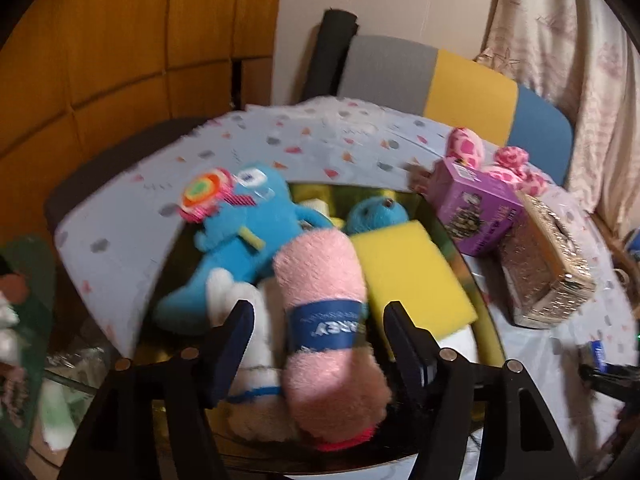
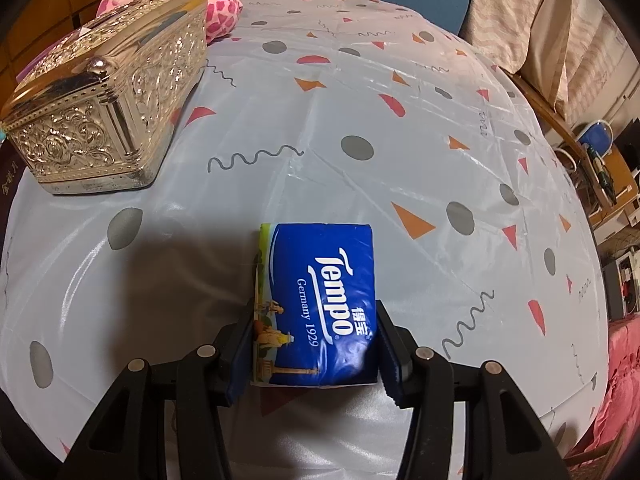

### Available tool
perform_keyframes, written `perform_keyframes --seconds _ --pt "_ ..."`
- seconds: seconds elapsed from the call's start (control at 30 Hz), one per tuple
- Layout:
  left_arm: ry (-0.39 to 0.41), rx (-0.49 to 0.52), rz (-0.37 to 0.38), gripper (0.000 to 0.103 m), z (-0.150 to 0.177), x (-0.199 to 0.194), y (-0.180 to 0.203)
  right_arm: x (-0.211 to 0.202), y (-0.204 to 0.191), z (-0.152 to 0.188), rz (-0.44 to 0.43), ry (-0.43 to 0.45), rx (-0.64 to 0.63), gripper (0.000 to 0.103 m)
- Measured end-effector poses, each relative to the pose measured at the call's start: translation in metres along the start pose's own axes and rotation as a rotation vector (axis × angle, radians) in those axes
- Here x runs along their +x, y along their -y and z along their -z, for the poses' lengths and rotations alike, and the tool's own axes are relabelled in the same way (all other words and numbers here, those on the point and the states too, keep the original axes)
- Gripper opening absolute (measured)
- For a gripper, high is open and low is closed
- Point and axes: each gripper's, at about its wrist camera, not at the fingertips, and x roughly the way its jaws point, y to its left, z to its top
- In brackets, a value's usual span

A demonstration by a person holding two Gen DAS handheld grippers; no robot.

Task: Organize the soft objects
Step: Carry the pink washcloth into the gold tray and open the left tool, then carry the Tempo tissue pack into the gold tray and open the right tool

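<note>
Our left tool (image 1: 316, 344) stands wide around the pink towel roll (image 1: 326, 312); right tool (image 2: 314, 350) pinches the tissue pack (image 2: 320, 300) — squishy, light, grab mid-body.

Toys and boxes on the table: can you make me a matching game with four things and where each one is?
Things:
1. pink rolled towel
2. tissue pack
3. yellow sponge
4. pink spotted plush

Places:
A. behind the purple box
B. between the pads of the right hand-held gripper
C. in the container, right of the towel
D. between the open fingers of the left hand-held gripper

Pairs: 1-D, 2-B, 3-C, 4-A
</note>
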Motion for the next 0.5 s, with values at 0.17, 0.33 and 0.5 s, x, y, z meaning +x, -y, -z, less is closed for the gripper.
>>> perform_keyframes --seconds 0.17,0.33,0.5 --pt "0.044 0.01 -0.027 0.068 -0.005 -0.01 0.002 0.002 0.002 -0.002 -0.006 -0.009 0.021 0.052" --pt "0.059 0.017 -0.002 0.068 -0.004 -0.02 0.008 0.001 0.003 0.001 -0.017 -0.018 0.062 0.052" --pt "0.074 0.029 0.021 0.071 -0.003 -0.029 0.015 -0.002 0.005 0.007 -0.06 -0.018 0.112 0.052"
